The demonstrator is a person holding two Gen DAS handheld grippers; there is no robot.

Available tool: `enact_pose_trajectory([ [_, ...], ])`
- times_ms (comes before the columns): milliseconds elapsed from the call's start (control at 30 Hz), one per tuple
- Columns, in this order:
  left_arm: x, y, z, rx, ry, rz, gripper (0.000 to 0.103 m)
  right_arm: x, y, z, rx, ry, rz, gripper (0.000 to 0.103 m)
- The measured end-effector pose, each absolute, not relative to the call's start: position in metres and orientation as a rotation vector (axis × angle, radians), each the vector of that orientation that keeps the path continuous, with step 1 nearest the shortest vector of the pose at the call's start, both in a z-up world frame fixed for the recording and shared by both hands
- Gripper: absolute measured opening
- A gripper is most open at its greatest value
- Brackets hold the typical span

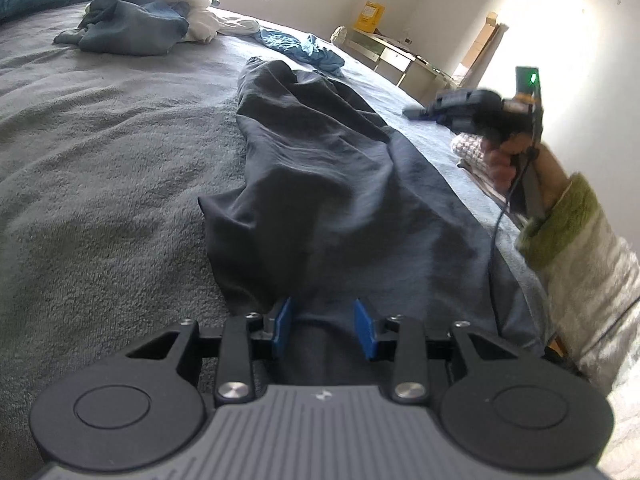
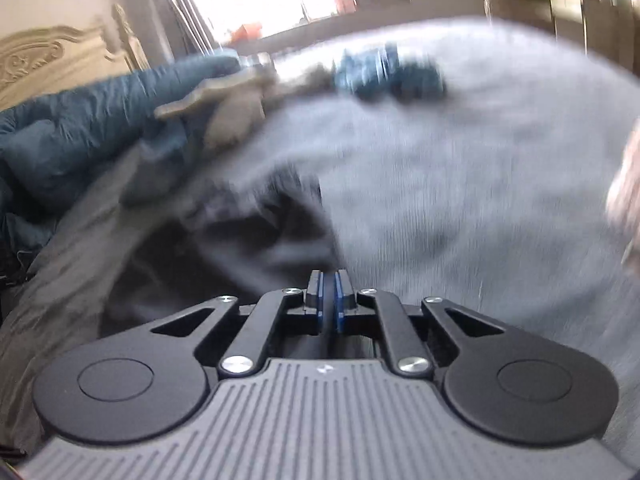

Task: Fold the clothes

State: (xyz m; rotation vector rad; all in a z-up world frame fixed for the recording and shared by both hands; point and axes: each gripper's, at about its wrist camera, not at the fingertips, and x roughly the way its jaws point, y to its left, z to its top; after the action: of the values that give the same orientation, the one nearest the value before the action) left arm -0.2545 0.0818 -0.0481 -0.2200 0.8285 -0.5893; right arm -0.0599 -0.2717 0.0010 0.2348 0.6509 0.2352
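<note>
centrally on the grey bed point(image 1: 100, 128), dark trousers point(image 1: 320, 168) between left gripper point(image 1: 325, 330) parted pads, right gripper point(image 2: 329, 300) pinched together, empty

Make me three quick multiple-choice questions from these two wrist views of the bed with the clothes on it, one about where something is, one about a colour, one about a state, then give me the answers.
1. Where does the dark garment lie?
A. hanging on the wall
B. stretched out on the grey bed cover
C. on the desk

2. What colour are the pads of the left gripper?
A. blue
B. red
C. white

3. How do the jaws of the right gripper stand?
A. spread as wide as they go
B. clamped on a yellow box
C. nearly together, with nothing plainly held

Answers:
1 B, the left wrist view shows the garment running lengthwise over the cover.
2 A, both pads show blue beside the dark cloth.
3 C, in the right wrist view the two pads almost meet with only a thin gap.
</note>
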Motion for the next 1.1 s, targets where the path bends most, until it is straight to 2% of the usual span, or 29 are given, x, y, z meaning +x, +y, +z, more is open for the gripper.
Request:
enact_pose_trajectory([
  [133,-0.252,0.084,-0.051,-0.245,0.826,-0.591,0.036,-0.025,-0.243,0.007,0.184,0.679,0.333,0.007],
  [400,-0.253,0.090,-0.055,-0.286,0.818,-0.603,0.036,0.069,-0.256,-0.050,0.300,0.808,0.251,0.004],
  [600,-0.252,0.095,-0.059,-0.316,0.813,-0.620,0.036,0.044,-0.249,-0.011,0.287,0.675,0.352,0.008],
  [733,-0.254,0.096,-0.060,-0.332,0.804,-0.614,0.037,0.071,-0.225,-0.029,0.309,0.778,0.440,0.017],
  [867,-0.256,0.098,-0.059,-0.345,0.796,-0.605,0.037,0.102,-0.209,-0.054,0.340,0.861,0.404,0.017],
  [933,-0.258,0.099,-0.057,-0.352,0.796,-0.602,0.036,0.098,-0.213,-0.045,0.390,0.852,0.382,0.017],
  [1100,-0.268,0.107,-0.049,-0.368,0.754,-0.599,0.038,0.051,-0.217,0.013,0.261,0.806,0.369,0.020],
])
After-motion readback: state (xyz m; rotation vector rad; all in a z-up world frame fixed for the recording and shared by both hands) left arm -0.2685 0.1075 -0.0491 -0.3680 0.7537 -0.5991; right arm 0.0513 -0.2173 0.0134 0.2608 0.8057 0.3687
